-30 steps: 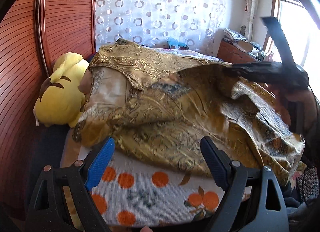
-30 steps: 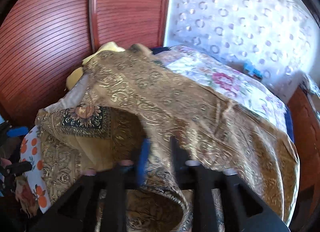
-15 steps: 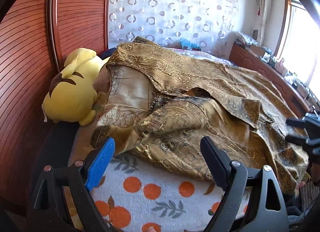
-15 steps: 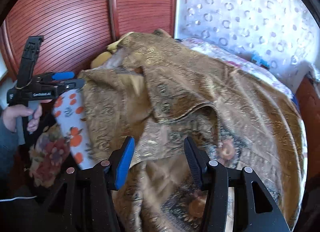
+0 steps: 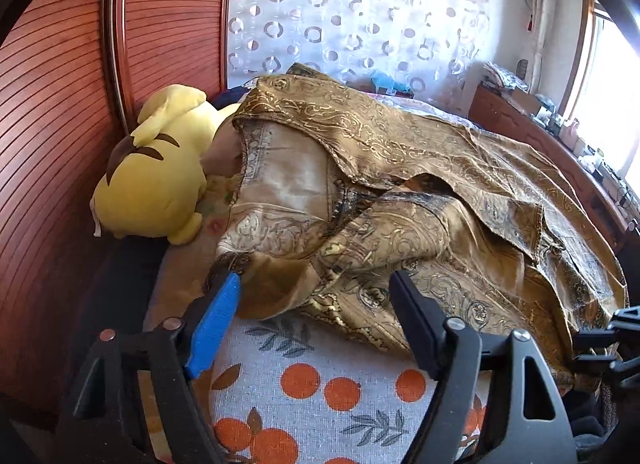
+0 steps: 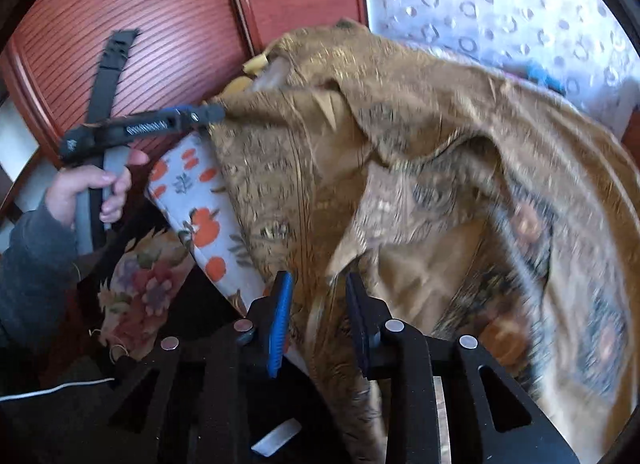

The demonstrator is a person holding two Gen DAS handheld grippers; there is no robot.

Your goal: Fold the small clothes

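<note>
A gold brocade garment (image 5: 380, 200) is spread, rumpled, over an orange-print bedsheet (image 5: 320, 380), its collar end against a yellow plush toy (image 5: 156, 184) by the red slatted wall (image 5: 60, 124).

The left gripper (image 5: 316, 304) is held wide, jaws lately narrowing a little, the garment's near edge between 2 fingers, untouched.

The right gripper (image 6: 318, 292) jaws have just been closing around a hem fold; contact cannot be told.

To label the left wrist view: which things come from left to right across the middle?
Red-brown slatted wooden panel → yellow plush toy → golden patterned silky garment → brown wooden sideboard.
</note>
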